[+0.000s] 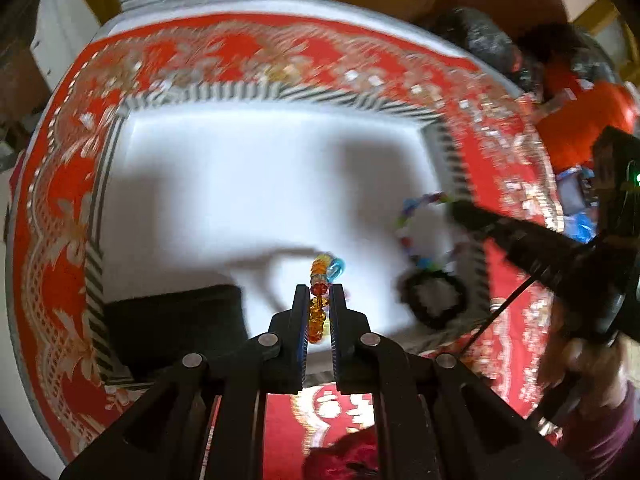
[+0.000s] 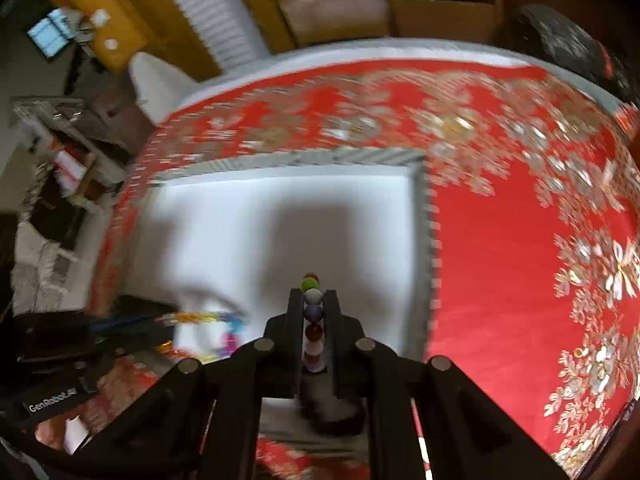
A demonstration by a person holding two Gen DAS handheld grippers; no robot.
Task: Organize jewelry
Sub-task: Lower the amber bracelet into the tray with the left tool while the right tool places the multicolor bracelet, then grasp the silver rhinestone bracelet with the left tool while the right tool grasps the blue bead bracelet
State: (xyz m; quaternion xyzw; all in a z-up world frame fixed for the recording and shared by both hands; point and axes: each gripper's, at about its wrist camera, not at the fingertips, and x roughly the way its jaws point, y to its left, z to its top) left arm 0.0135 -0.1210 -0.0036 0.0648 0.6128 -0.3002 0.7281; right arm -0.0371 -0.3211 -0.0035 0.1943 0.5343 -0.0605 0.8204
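Note:
My left gripper [image 1: 319,289] is shut on an amber and multicoloured bead bracelet [image 1: 319,312], whose blue and orange beads stick out past the fingertips. It hangs over a white tray [image 1: 224,184] with a black-and-white striped rim. My right gripper [image 2: 313,293] is shut on a bracelet of round coloured beads [image 2: 313,322], also over the white tray [image 2: 280,216]. In the left wrist view the right gripper [image 1: 456,206] reaches in from the right, with its pastel bead bracelet [image 1: 408,224] dangling. A black ring-shaped bracelet [image 1: 434,300] lies in the tray's right corner.
The tray rests on a red cloth with gold embroidery [image 2: 520,208] over a round table. A black block [image 1: 176,320] sits in the tray's near-left corner. Cardboard boxes [image 2: 440,4] and a white chair [image 2: 160,80] stand beyond the table. A hand [image 1: 588,364] holds the right gripper.

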